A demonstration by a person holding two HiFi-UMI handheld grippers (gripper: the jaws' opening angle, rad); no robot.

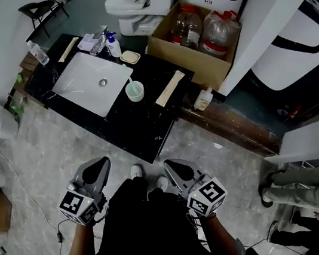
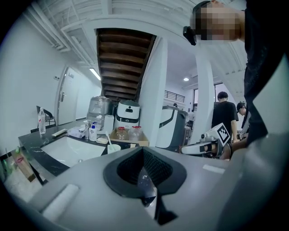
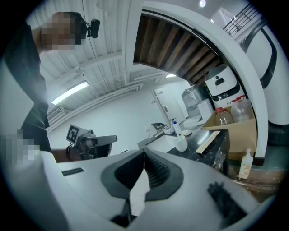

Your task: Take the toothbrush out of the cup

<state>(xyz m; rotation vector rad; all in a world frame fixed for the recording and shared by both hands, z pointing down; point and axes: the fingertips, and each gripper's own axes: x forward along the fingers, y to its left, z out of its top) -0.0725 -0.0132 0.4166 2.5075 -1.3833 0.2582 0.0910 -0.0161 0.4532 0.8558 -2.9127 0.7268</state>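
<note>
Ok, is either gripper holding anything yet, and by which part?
Nothing is held. The left gripper and right gripper are both shut and empty; the toothbrush stands in the cup.

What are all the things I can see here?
Sink: one, white, set in the black counter.
Cup: one, pale green, on the counter, right of the sink.
Toothbrush: one, pale, standing in the cup.
Pump bottle: one, white with blue top, behind the sink.
Cardboard box: one, brown, behind the counter.
Jugs: two, clear with red caps, inside the box.
Toilet: one, white, far back.
Left gripper and right gripper: two, grey, jaws together, empty, held low near the person.
</note>
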